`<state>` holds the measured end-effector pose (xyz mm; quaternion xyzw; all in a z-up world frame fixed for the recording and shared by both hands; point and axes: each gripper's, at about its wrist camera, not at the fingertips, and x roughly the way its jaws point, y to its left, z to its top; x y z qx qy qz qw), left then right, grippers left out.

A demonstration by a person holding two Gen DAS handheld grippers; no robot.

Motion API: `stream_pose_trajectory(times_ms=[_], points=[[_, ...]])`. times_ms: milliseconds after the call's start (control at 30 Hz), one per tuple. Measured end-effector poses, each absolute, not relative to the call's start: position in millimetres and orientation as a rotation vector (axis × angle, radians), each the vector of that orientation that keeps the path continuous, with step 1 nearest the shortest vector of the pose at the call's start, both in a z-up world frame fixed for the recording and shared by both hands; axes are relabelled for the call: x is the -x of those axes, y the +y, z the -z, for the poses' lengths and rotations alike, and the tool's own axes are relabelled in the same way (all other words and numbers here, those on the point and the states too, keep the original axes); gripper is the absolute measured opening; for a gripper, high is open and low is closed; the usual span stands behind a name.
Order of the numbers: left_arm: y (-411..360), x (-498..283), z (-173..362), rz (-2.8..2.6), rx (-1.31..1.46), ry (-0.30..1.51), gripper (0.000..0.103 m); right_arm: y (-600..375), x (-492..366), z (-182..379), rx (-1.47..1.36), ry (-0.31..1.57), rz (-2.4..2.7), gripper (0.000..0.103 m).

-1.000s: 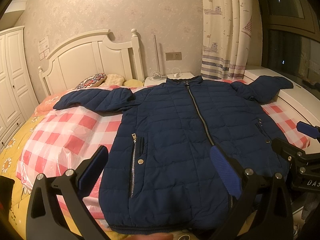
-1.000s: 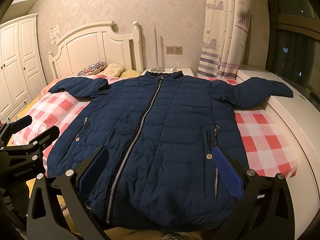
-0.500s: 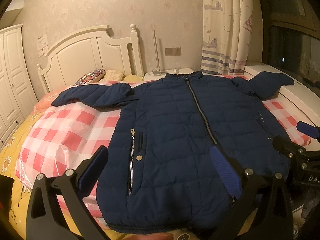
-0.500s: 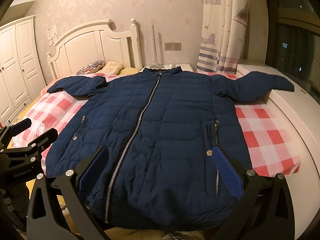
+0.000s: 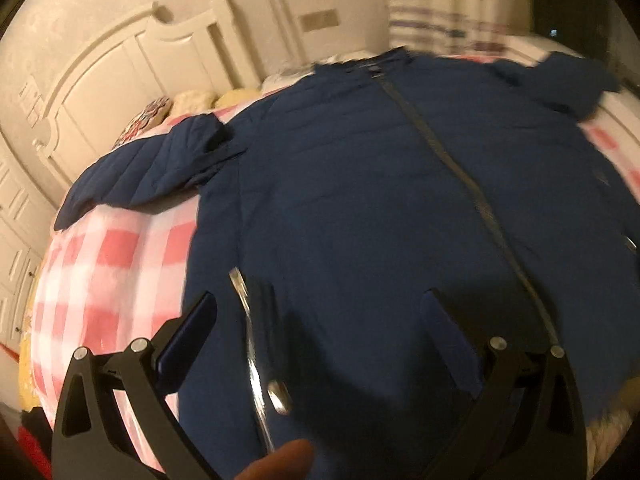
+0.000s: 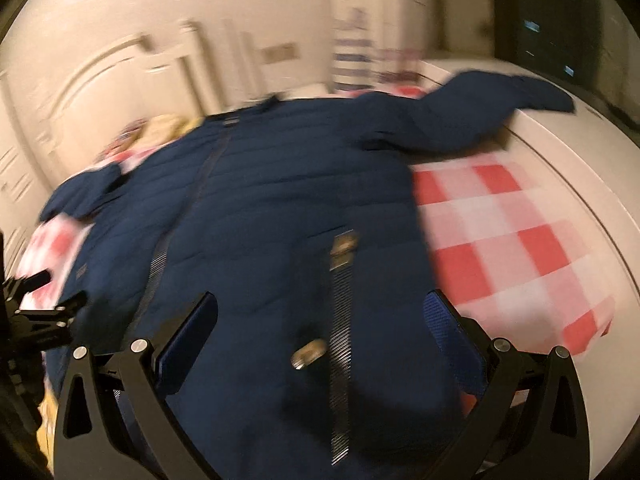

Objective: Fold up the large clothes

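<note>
A navy quilted jacket [image 5: 360, 200] lies flat, front up and zipped, on the bed, with both sleeves spread out. It also fills the right wrist view [image 6: 280, 220]. My left gripper [image 5: 318, 324] is open above the jacket's lower left part, over the left pocket zipper [image 5: 252, 344]. My right gripper [image 6: 320, 320] is open above the lower right part, over the right pocket zipper [image 6: 340, 320]. The left gripper also shows at the left edge of the right wrist view [image 6: 36, 316]. Both views are blurred by motion.
A red and white checked cover [image 6: 512, 248] lies under the jacket on the bed. A white headboard [image 5: 132, 64] and pillows [image 5: 192, 100] are at the far end. A white ledge [image 6: 568, 152] runs along the right side under the right sleeve [image 6: 480, 112].
Both grippers have moved forward and down towards the jacket's lower half. The jacket has not moved. Both stay open.
</note>
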<state>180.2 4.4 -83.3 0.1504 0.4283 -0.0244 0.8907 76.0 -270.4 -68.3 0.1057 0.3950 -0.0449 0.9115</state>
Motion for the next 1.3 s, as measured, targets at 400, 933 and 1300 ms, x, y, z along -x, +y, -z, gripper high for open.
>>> stream_pose_trajectory(times_ms=[400, 933, 1300], points=[[39, -310, 124, 0.005, -0.084, 0.952, 0.101, -426, -209, 81, -0.429, 0.746, 0.392, 0.099], [43, -313, 126, 0.001, -0.028, 0.962, 0.101, -450, -266, 81, -0.418, 0.584, 0.364, 0.026], [43, -311, 126, 0.0, -0.026, 0.959, 0.101, -197, -266, 15, 0.13, 0.544, -0.229, 0.025]])
